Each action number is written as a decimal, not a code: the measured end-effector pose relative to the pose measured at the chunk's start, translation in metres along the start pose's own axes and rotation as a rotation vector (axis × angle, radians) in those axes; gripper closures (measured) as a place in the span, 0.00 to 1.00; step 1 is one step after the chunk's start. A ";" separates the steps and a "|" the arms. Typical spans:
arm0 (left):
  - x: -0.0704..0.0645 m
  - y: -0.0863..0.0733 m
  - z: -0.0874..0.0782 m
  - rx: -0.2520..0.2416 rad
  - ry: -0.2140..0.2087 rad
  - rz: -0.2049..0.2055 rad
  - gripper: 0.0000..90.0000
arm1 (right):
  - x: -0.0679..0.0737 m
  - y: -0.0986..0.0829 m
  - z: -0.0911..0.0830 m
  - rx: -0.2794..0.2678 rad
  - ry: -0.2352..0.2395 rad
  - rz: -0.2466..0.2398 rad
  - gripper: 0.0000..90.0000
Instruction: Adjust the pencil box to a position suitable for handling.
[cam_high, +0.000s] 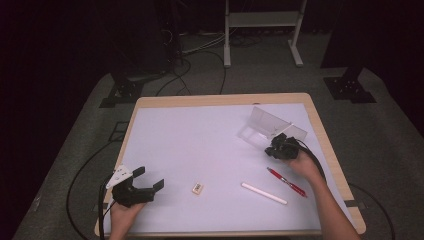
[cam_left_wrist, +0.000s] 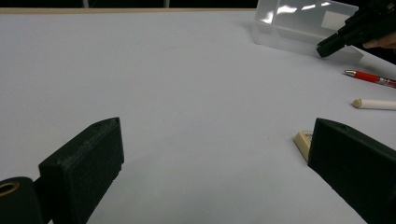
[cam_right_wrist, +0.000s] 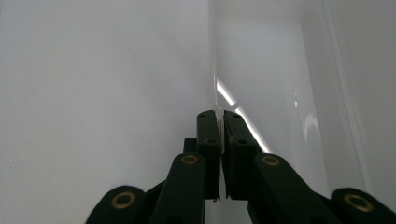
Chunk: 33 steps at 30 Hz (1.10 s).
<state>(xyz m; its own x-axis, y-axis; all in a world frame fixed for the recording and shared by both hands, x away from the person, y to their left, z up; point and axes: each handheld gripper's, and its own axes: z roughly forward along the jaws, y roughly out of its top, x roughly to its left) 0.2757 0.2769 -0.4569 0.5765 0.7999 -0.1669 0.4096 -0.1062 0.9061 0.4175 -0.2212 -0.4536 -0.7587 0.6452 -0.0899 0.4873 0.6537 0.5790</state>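
1. In the high view, the right gripper (cam_high: 278, 145) sits at the near edge of a clear plastic box (cam_high: 270, 126) on the far right part of the desk (cam_high: 200, 135). The grip itself cannot be made out there.
2. The right gripper view resolves it: the right gripper (cam_right_wrist: 219, 114) has its jaws drawn nearly together, pinching a thin clear wall of the clear plastic box (cam_right_wrist: 280, 70) between them. That wall runs straight away from the camera.
3. In the high view, the box's long axis runs from the far left to the near right, slanted against the desk edges.
4. The left gripper (cam_high: 150, 179) rests at the near left of the desk, jaws spread wide and holding nothing, pointing toward the right side.
5. The left gripper view adds detail: a small eraser (cam_left_wrist: 303, 142) lies just beside the right jaw of the left gripper (cam_left_wrist: 215, 154), apart from it.
6. A red pen (cam_high: 286, 182) and a white stick (cam_high: 264, 193) lie near the right forearm, well apart from the box.
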 end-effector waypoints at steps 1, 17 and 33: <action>0.000 0.000 0.000 -0.001 -0.001 -0.002 0.03 | 0.000 0.000 -0.001 -0.005 -0.001 -0.005 0.95; 0.000 0.000 0.000 0.000 -0.005 -0.004 0.03 | 0.018 0.018 -0.024 -0.094 0.021 -0.083 0.96; 0.001 0.000 -0.001 -0.004 -0.006 -0.008 0.03 | 0.054 0.041 -0.029 -0.129 0.109 -0.211 0.95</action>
<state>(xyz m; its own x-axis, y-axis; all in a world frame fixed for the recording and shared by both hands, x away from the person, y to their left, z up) 0.2759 0.2784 -0.4571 0.5775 0.7971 -0.1761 0.4113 -0.0977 0.9063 0.3836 -0.1713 -0.4110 -0.8834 0.4486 -0.1359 0.2592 0.7091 0.6558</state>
